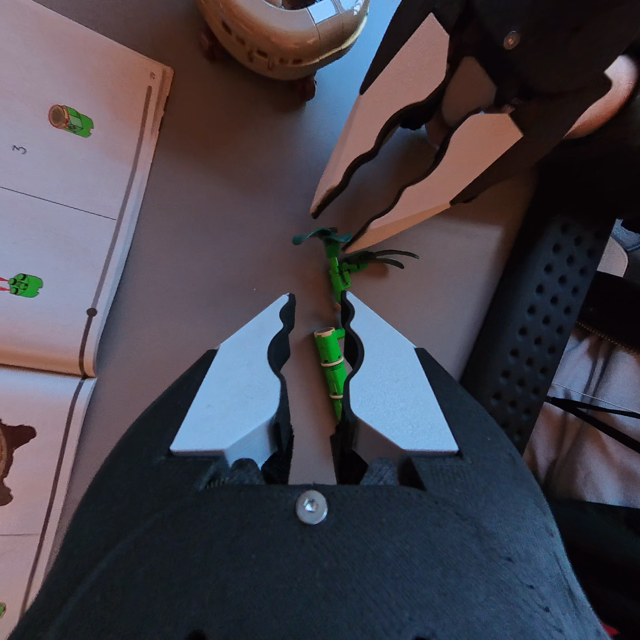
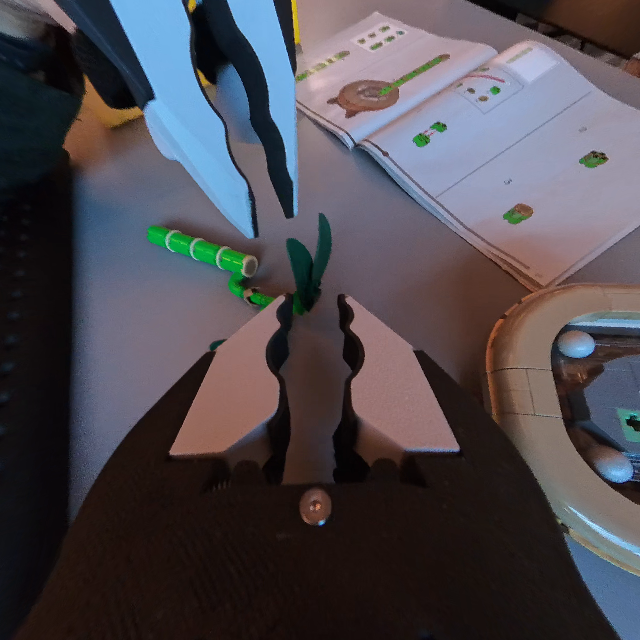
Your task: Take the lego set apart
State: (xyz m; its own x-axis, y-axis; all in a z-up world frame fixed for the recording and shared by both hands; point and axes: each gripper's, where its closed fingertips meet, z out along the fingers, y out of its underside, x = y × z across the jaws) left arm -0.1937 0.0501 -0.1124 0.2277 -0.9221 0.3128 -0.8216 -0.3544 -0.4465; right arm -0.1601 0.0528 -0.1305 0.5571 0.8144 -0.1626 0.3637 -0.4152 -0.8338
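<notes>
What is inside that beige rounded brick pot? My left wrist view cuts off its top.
Observer: Two pale grey balls sit inside the beige rounded brick pot.
Operator: Is the bright green ringed stalk gripped?
Observer: No; it lies flat on the grey table, outside the open left claw.
Operator: And the right claw?
Observer: Open; dark green leaves stand upright at its left fingertip.

Open instruction booklet [image 2: 485, 145] on grey table [image 1: 225, 207]; black perforated chair [image 1: 540, 329] beside table edge.
</notes>
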